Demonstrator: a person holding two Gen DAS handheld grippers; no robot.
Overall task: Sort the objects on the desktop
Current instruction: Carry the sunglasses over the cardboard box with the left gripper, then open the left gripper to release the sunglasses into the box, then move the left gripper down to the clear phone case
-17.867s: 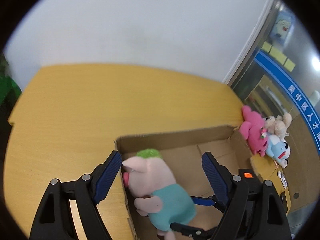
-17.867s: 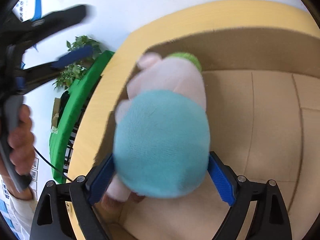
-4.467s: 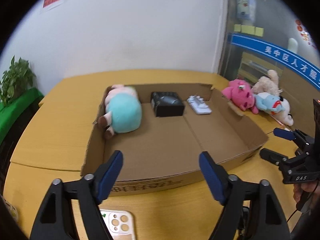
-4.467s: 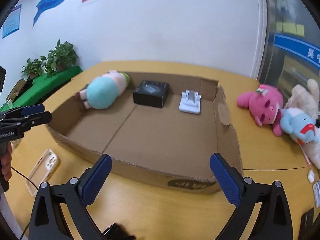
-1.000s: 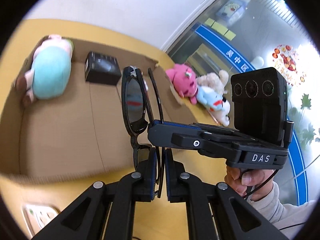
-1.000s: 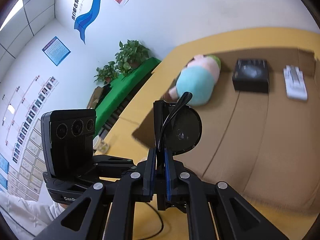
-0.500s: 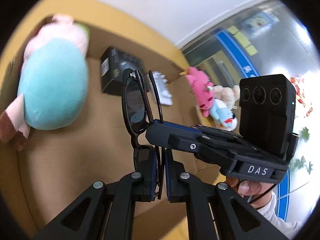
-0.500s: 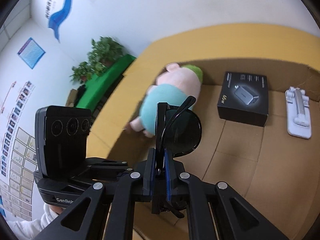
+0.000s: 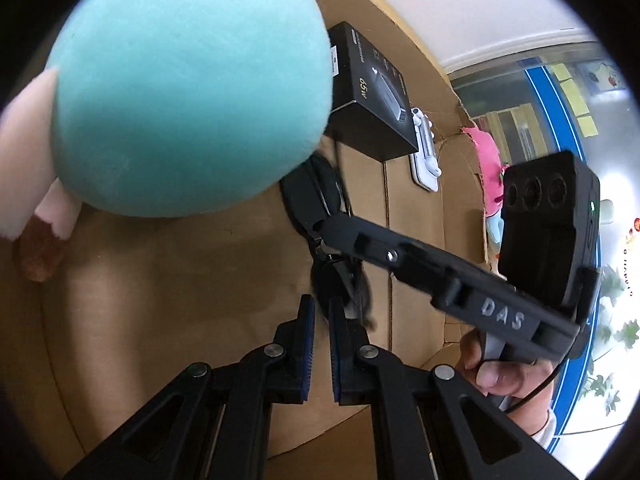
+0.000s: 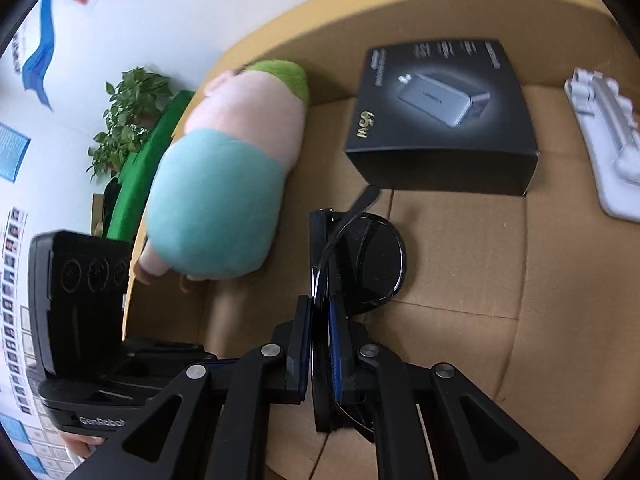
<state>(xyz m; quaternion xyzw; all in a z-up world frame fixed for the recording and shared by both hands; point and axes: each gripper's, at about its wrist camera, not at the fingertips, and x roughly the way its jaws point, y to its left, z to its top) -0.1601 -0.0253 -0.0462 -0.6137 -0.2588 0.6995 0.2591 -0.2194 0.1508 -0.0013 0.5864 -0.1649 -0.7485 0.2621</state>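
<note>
Black sunglasses (image 10: 372,264) are folded and held low over the floor of the cardboard box (image 10: 520,300), between the plush pig (image 10: 216,208) and the black charger box (image 10: 440,120). My right gripper (image 10: 320,304) is shut on their frame. My left gripper (image 9: 322,312) is shut on the other end of the sunglasses (image 9: 308,196), right beside the pig's teal body (image 9: 188,92). In the left wrist view the right gripper's black body crosses from the right, held by a hand (image 9: 500,376).
A white stand (image 10: 608,148) lies at the box's far right, beyond the charger box (image 9: 372,108). Pink and blue plush toys (image 9: 490,160) sit outside the box wall. A potted plant (image 10: 128,112) stands past the yellow table's edge.
Both grippers have sunk into the box with the sunglasses and rolled. The pig and charger box now loom much closer, and the sunglasses hang just above the box floor.
</note>
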